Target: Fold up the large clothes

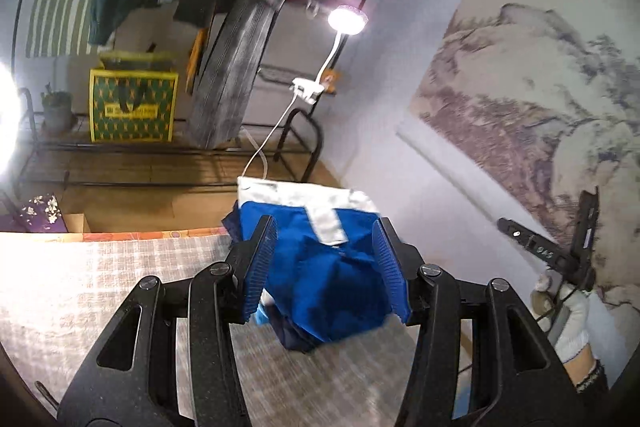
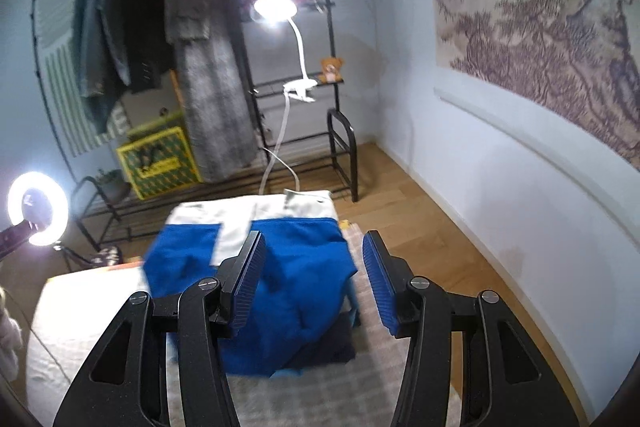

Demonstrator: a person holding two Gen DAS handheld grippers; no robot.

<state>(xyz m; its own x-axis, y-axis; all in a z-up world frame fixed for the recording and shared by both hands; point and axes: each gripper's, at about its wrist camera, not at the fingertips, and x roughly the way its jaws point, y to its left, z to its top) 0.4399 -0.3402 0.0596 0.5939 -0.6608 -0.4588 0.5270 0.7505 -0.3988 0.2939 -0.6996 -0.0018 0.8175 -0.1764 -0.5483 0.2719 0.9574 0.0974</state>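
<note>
A blue and white garment (image 1: 320, 259) lies folded into a block at the far end of a bed with a grey checked cover (image 1: 100, 287). It also shows in the right wrist view (image 2: 280, 267), on the same cover (image 2: 320, 395). My left gripper (image 1: 326, 267) is open above the garment, its blue pads apart on either side of the block. My right gripper (image 2: 314, 281) is open and empty, hovering over the garment's right part. The right gripper also shows at the right edge of the left wrist view (image 1: 560, 243), held by a gloved hand.
A clothes rack with hanging dark coats (image 2: 200, 47) stands behind the bed. A clip lamp (image 2: 274, 7) and a ring light (image 2: 38, 209) shine. A yellow-green bag (image 1: 134, 105) sits on the low rack. The wall with a landscape mural (image 2: 540, 27) runs along the right, with wooden floor (image 2: 420, 227) beside the bed.
</note>
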